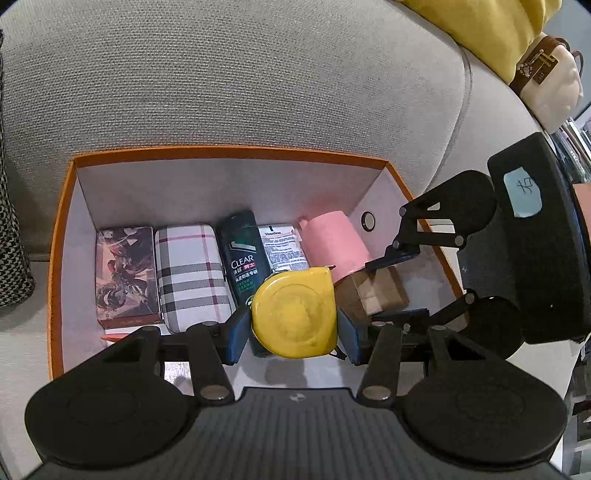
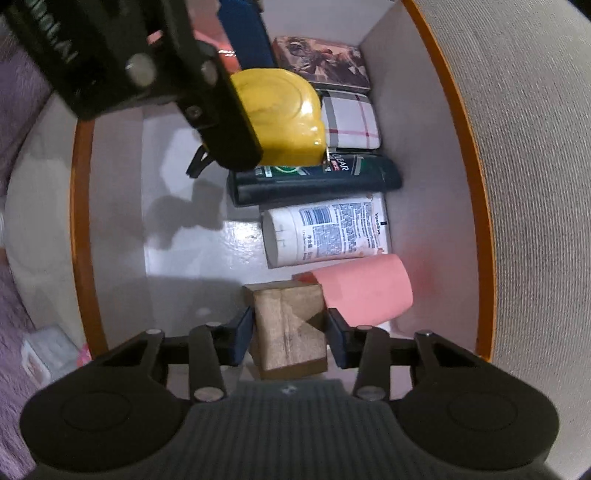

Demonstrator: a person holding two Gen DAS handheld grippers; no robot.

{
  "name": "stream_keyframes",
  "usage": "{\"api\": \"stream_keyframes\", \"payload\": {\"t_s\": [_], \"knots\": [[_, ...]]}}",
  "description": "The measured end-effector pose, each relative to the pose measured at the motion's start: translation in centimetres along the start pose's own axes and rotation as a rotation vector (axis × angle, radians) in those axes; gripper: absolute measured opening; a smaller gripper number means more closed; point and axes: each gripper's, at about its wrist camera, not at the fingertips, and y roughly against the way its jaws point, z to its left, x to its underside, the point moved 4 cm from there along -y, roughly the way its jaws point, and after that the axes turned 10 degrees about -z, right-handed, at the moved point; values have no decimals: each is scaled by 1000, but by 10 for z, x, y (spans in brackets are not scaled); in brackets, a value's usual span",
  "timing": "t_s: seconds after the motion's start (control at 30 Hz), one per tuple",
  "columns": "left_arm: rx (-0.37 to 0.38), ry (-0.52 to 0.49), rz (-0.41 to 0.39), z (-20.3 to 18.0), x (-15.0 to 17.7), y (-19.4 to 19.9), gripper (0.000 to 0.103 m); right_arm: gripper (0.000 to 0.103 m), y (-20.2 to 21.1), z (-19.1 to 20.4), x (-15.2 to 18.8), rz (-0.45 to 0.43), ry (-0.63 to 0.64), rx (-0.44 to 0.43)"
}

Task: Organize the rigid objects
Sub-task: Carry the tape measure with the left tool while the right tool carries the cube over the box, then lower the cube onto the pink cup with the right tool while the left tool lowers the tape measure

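Observation:
My left gripper is shut on a yellow tape measure and holds it over the orange-rimmed white box, above the dark CLEAR bottle. My right gripper is shut on a brown cardboard block low inside the box, beside the pink cup. A row along the box's far wall holds a printed card box, a plaid case, the CLEAR bottle, a white Vaseline tube and the pink cup. The right gripper and the block also show in the left wrist view.
The box sits on a grey sofa. A yellow cushion and a cream bag lie at the upper right, a houndstooth cushion at the left. The white box floor near the front is bare.

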Motion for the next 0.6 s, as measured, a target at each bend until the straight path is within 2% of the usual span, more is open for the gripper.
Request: {"api": "stream_keyframes", "payload": {"t_s": [0.27, 0.33, 0.43, 0.6], "knots": [[11, -1, 12, 3, 3, -1, 58, 45, 4, -6, 7, 18, -13, -8], [16, -2, 16, 2, 3, -1, 58, 44, 5, -4, 10, 26, -1, -6], [30, 0, 23, -1, 4, -1, 58, 36, 5, -2, 13, 31, 15, 1], [53, 2, 46, -8, 7, -2, 58, 35, 4, 1, 16, 17, 5, 21]]}}
